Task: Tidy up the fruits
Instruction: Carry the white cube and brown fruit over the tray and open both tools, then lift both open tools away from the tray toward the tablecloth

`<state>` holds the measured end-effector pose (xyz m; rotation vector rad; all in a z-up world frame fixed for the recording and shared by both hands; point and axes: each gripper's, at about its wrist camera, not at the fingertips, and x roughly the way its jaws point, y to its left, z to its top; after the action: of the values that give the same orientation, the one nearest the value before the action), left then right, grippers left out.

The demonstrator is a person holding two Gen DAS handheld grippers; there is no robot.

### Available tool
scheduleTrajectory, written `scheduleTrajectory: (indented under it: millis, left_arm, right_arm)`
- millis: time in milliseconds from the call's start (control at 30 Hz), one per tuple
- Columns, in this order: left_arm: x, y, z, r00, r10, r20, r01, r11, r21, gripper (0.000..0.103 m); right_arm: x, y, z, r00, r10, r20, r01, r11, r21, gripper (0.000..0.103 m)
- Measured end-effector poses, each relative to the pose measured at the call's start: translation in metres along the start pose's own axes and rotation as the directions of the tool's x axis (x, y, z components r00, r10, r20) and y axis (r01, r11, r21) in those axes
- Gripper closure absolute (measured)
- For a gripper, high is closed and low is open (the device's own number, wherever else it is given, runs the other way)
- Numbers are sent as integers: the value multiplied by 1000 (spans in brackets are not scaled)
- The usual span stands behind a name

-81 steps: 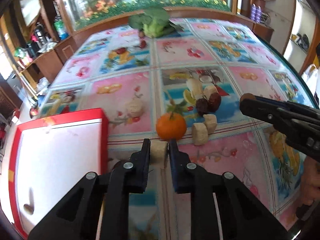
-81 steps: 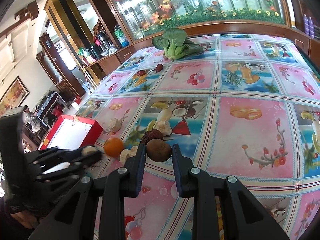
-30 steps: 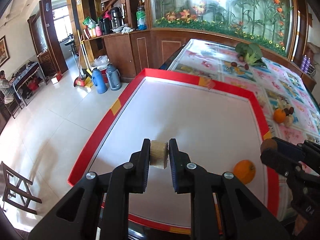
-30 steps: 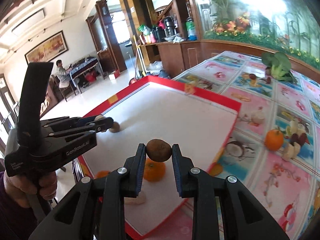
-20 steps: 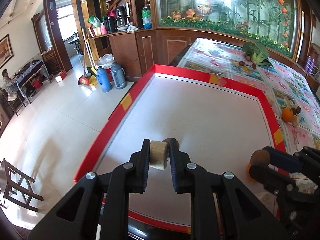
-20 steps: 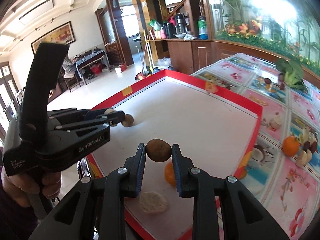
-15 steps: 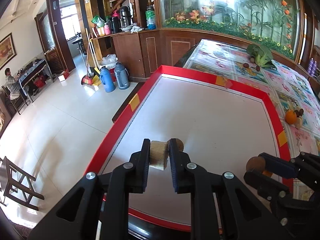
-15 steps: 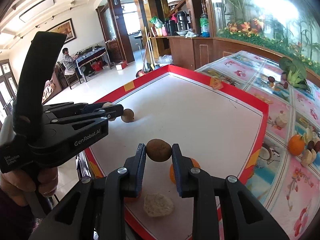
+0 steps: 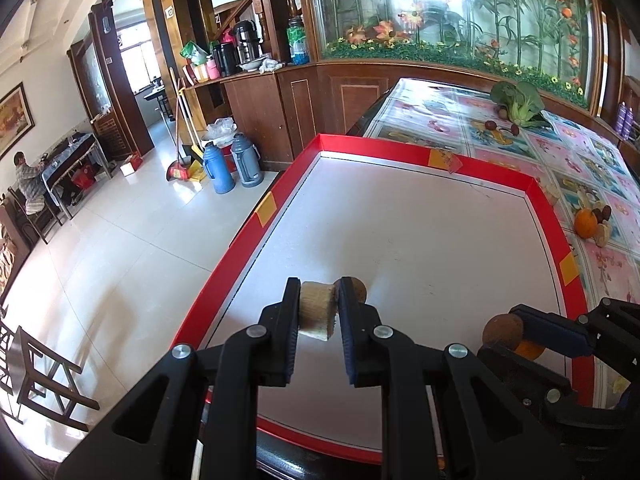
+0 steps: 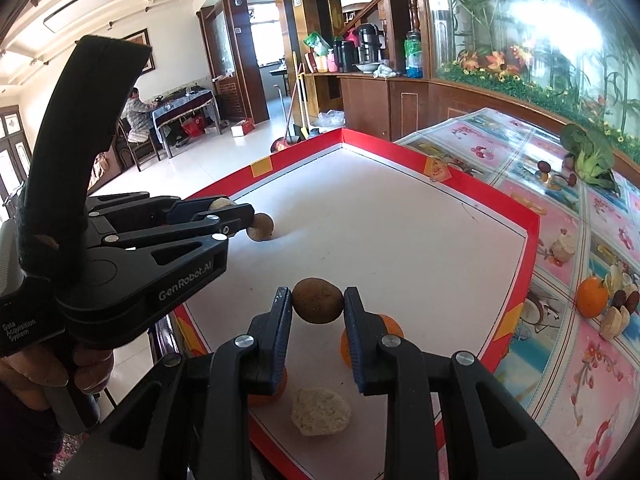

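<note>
Two tongs (image 9: 318,312) (image 10: 318,304) around rough round fruits.

Bright daylight, glare on glass panel (image 10: 560,28), strong fisheye warp, dark corners.

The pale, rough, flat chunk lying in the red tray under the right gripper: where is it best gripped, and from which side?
Grip the pale, rough, flat chunk across its narrower width, coming from straight above. It lies flat on the white floor of the red-rimmed tray, so its top is too broad to pinch. Its sides are free; the nearest orange fruit sits apart from it.
</note>
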<state>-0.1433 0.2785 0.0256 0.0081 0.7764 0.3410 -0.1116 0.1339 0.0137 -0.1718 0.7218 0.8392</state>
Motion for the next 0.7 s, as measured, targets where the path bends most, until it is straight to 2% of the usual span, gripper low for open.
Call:
scheduleTrajectory:
  millis: [133,200,267,400,567,700]
  left_arm:
    - [0,-3,0,1000,-8,-3,8,1000,11,80]
    - [0,-4,0,1000,-10,-7,10,1000,13,69]
    - [0,-4,-1,1000,-9,-6,9,1000,11,52]
    - [-1,-4,-1,1000,-11,-5,11,1000,9,50]
    - [-2,-8,-2,1000,-20,-4,20,1000,13,33]
    - [-3,-9,-2,1000,-20,-5,20,1000,14,27]
  right_arm:
    - [-2,-2,0,1000,-6,2,6,1000,0,78]
    - [-2,-1,0,1000,-11,2,11,1000,1,77]
    - [-3,-3,1,1000,-9,2,9,1000,8,77]
    - [-5,-6,1,1000,-4,7,4,1000,23,75]
    - [-13,-13,1,1000,-1,27,-1,999,54,73]
    - [-20,-26,2,999,-8,47,4,996,88,73]
